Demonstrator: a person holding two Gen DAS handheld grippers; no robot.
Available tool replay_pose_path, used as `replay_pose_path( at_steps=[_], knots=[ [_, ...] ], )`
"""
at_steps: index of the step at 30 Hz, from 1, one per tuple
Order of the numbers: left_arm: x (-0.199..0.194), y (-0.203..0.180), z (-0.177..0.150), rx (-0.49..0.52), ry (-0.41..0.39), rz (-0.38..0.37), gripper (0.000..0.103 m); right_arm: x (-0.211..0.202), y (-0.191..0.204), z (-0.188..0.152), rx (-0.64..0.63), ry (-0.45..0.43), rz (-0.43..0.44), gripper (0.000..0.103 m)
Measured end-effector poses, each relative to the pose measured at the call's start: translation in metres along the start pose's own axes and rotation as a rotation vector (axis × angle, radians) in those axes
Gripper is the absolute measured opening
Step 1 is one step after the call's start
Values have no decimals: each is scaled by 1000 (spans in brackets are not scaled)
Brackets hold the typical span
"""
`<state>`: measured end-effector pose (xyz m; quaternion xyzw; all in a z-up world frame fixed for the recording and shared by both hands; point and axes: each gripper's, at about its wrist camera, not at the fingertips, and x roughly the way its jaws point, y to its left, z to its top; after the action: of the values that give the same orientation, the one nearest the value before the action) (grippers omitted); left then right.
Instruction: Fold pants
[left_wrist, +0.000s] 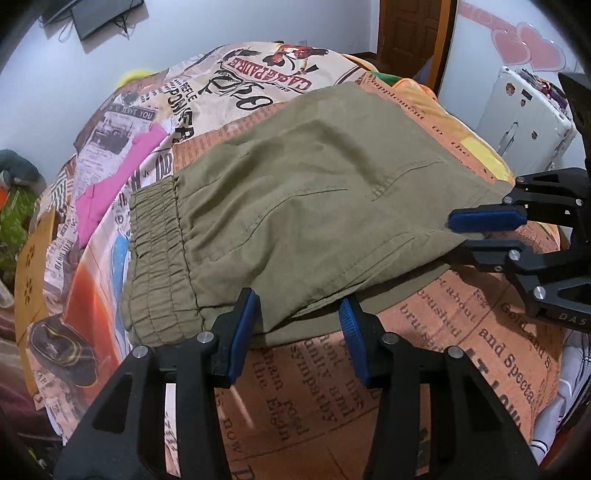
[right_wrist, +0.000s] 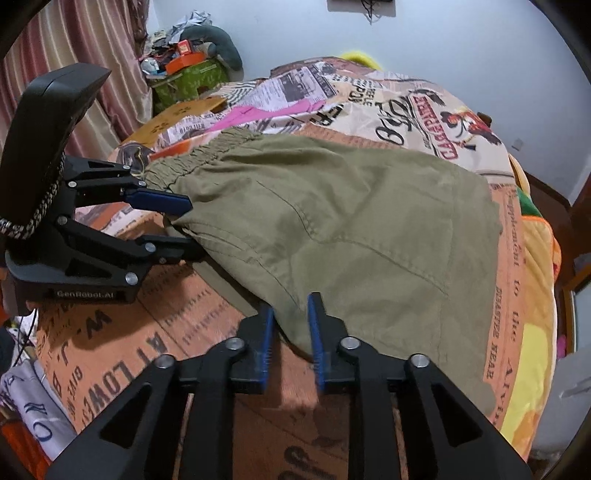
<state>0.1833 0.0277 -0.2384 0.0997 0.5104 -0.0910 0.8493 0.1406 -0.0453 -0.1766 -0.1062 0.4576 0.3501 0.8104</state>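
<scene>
The pants (left_wrist: 295, 206) lie folded on the bed (left_wrist: 424, 350), whose newsprint cover reads "and Specta", "sympathy" and "DISASTER NEAR". "GenRobot.AI" is printed on the left gripper (right_wrist: 184, 229). Its jaws stand wide around the pants' near edge. The right gripper (right_wrist: 290, 332) straddles a corner, jaws narrow; whether they pinch it is unclear. A pink cloth (left_wrist: 110, 188) is partly hidden.

Each camera sits just behind its own tongs, looking low and close along them across the bed. The left gripper (left_wrist: 299, 317) view faces the waistband end; the right gripper (right_wrist: 290, 321) view faces the opposite corner. Both share the olive pants (left_wrist: 295, 206) and each other's tongs.
</scene>
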Motion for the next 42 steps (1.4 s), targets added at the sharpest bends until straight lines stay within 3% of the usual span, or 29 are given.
replay_pose_path(
  at_steps=[3, 11, 17, 21, 29, 32, 38, 42],
  knots=[
    [-10, 2, -4, -15, -9, -12, 47, -8, -7, -6, 35, 0, -10, 31],
    [-50, 32, -16, -123, -72, -14, 48, -55, -48, -28, 217, -69, -65, 37],
    [-69, 70, -18, -224, -122, 55, 59, -72, -76, -42, 316, -89, -141, 40],
    [-61, 94, -20, -316, -102, 27, 59, -71, -91, -53, 391, -86, -157, 40],
    [-23, 102, -20, -400, -32, -43, 59, -57, -101, -69, 475, -66, -147, 40],
    [-16, 98, -19, -395, -27, -73, 59, -51, -102, -70, 472, -54, -145, 40],
    [-9, 90, -20, -369, -15, -52, 59, -43, -114, -71, 511, -45, -177, 40],
    [-7, 92, -20, -384, -12, -63, 59, -42, -117, -71, 523, -48, -143, 40]
  ],
)
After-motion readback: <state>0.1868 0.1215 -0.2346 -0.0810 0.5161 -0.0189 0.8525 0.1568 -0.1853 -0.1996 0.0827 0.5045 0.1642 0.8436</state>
